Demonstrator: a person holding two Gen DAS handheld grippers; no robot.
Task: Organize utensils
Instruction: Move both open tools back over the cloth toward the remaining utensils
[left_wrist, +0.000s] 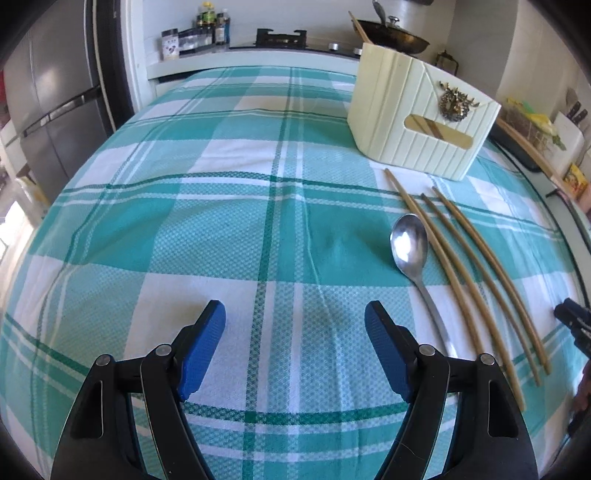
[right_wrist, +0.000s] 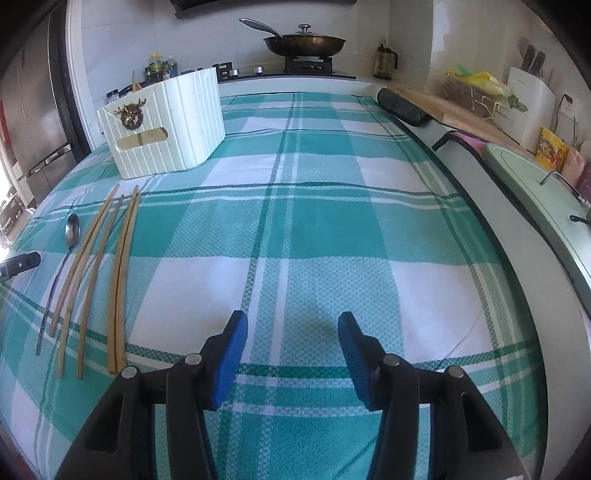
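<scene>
Left wrist view
Left gripper (left_wrist: 295, 325): bottom centre, jaws spread apart, holding nothing, above the checked tablecloth (left_wrist: 207, 229).
Spoon (left_wrist: 412, 247): right of centre, bowl toward the top, lying on the cloth.
Chopsticks (left_wrist: 476, 269): just right of the spoon, loose on the cloth.
Utensil box (left_wrist: 413, 122): upper right, cream, upright.

Right wrist view
Right gripper (right_wrist: 293, 334): bottom centre, jaws released, empty.
Chopsticks (right_wrist: 122, 277): lower left, side by side.
Spoon (right_wrist: 70, 236): far left, beside the chopsticks.
Utensil box (right_wrist: 166, 125): upper left.
Frying pan (right_wrist: 304, 42): top centre, lidded, on the stove.
</scene>
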